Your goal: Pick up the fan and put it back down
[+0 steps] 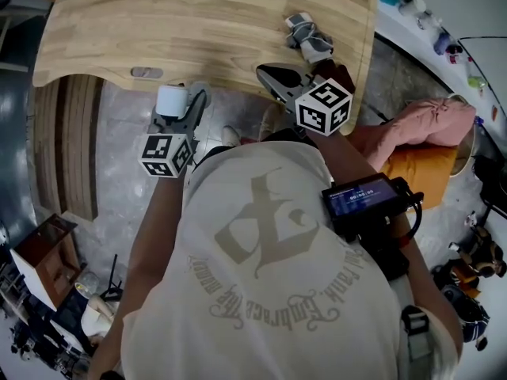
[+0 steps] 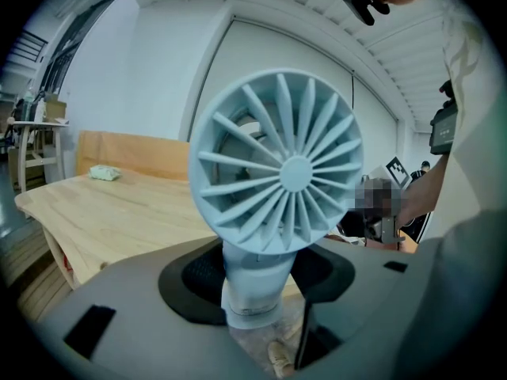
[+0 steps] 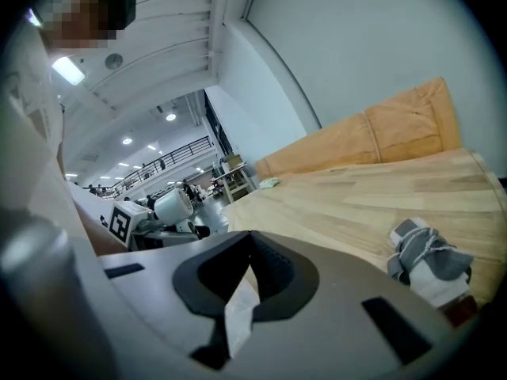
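Wooden table [image 1: 198, 22], fan [image 2: 279, 163] gripped in left tool [image 2: 253, 290]

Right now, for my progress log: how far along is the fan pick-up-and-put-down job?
Done: the fan is lifted off the table. In hand: the left gripper clamps its stem, holding it in the air; the right gripper is shut, empty. Left: setting the fan back on the table and releasing.
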Demonstrator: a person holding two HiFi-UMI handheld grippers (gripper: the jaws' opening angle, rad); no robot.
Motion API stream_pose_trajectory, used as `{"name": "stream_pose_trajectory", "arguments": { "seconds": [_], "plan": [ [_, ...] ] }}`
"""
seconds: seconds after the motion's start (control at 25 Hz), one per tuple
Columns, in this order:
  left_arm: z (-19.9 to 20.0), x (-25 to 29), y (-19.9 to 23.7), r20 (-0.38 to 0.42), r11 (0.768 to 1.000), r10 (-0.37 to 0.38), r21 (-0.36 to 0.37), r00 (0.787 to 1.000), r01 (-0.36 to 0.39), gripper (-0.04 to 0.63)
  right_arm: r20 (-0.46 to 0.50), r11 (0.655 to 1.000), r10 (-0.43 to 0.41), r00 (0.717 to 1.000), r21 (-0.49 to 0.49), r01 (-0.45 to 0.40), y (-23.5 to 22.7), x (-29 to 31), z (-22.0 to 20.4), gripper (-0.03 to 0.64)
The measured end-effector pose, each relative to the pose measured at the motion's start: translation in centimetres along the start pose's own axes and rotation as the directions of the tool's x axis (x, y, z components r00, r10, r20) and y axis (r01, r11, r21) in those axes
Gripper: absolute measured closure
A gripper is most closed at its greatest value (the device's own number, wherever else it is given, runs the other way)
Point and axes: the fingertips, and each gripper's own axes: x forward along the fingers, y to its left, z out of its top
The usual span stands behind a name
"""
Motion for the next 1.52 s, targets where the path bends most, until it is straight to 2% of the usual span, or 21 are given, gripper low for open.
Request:
{"name": "stream_pose_trajectory", "arguments": {
  "seconds": [0.2,0.44,1.04,1.52],
  "plan": [
    [-0.3,-3.8,1.0,0.026,1.000,-0.011,-0.001,1.000,0.011,0.362,0.019,1.000,-0.004,1.000,-0.014,0.005,2.7,0.6,-0.5,0.603],
    [-0.8,-5.5,1.1,0.027,0.999,-0.040,0.012,0.999,0.039,0.362,0.027,1.000,-0.030,0.999,-0.001,0.030,3.7,0.2,-1.4,0.603],
    [-1.4,-5.5,1.8,0.004,0.997,-0.068,0.033,0.998,0.068,0.362,0.034,0.998,-0.069,0.997,0.006,0.069,3.9,0.4,-1.7,0.603],
    [-1.6,-5.8,1.9,-0.001,0.989,-0.140,0.052,0.990,0.140,0.362,0.067,0.989,-0.147,0.987,0.012,0.146,5.0,-0.5,-2.0,0.603]
  ]
}}
